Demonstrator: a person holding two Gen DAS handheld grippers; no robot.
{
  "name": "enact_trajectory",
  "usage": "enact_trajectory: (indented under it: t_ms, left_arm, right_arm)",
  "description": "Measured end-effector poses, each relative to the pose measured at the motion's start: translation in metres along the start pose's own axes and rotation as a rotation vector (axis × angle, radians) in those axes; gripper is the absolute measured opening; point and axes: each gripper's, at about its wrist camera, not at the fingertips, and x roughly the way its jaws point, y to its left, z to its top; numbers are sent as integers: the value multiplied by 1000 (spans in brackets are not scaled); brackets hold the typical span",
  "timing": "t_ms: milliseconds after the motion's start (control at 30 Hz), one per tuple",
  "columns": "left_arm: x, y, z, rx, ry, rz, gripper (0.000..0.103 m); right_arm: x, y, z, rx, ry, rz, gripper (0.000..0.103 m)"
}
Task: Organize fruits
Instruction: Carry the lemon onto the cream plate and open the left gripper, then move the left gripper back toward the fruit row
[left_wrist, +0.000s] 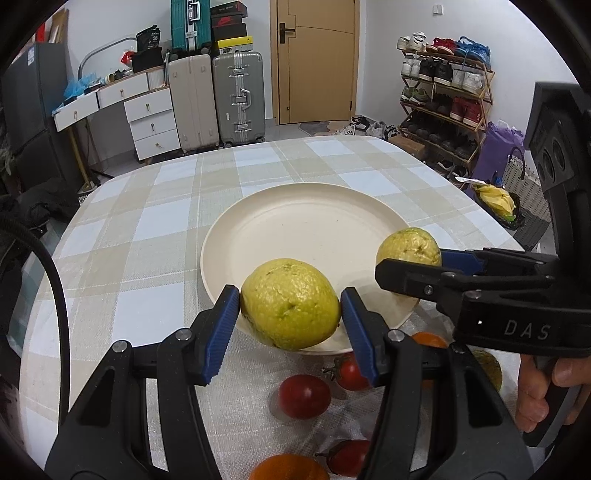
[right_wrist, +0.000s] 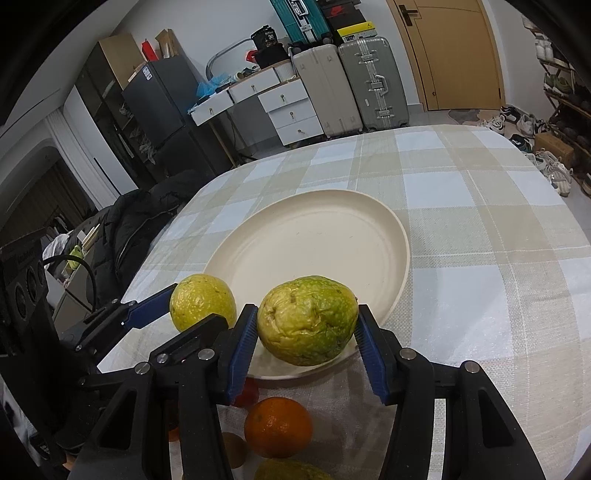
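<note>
My left gripper (left_wrist: 290, 306) is shut on a yellow-green guava (left_wrist: 290, 304) and holds it over the near rim of a cream plate (left_wrist: 306, 221). My right gripper (right_wrist: 306, 328) is shut on a second, greener guava (right_wrist: 308, 319) over the plate's near edge (right_wrist: 314, 236). The right gripper (left_wrist: 410, 258) and its guava (left_wrist: 408, 245) show at the right in the left wrist view. The left gripper's guava (right_wrist: 202, 301) shows at the left in the right wrist view. The plate holds nothing inside.
Red tomatoes (left_wrist: 304, 396) and oranges (right_wrist: 277, 426) lie on the checked tablecloth (left_wrist: 147, 236) near the plate's front edge. Another green fruit (right_wrist: 288, 470) sits at the bottom edge. Suitcases, drawers and a shoe rack stand beyond the table.
</note>
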Motion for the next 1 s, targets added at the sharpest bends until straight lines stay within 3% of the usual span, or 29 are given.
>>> enact_trajectory:
  t_ms: [233, 300, 367, 433, 567, 667, 700, 1000]
  left_arm:
    - [-6, 2, 0, -10, 7, 15, 55]
    - [-11, 5, 0, -16, 6, 15, 59]
    - [-16, 8, -1, -27, 0, 28, 70]
    - [-26, 14, -3, -45, -27, 23, 83]
    - [-48, 21, -12, -72, -59, -18, 86]
    - [-67, 24, -21, -74, -95, -20, 95]
    - [-73, 25, -24, -74, -104, -15, 102]
    - [-113, 29, -57, -78, -129, 2, 102]
  right_arm:
    - [-9, 3, 1, -21, -22, -2, 59]
    - [-14, 3, 2, -26, -31, -10, 69]
    - [-21, 5, 1, -43, -52, -14, 73]
    - [-28, 8, -1, -70, -71, -38, 85]
    - [-39, 12, -7, -95, -82, -38, 102]
    - [-46, 15, -15, -117, -78, -49, 103]
    - [-50, 16, -18, -119, -89, -55, 103]
    - [-69, 18, -40, -158, -86, -73, 103]
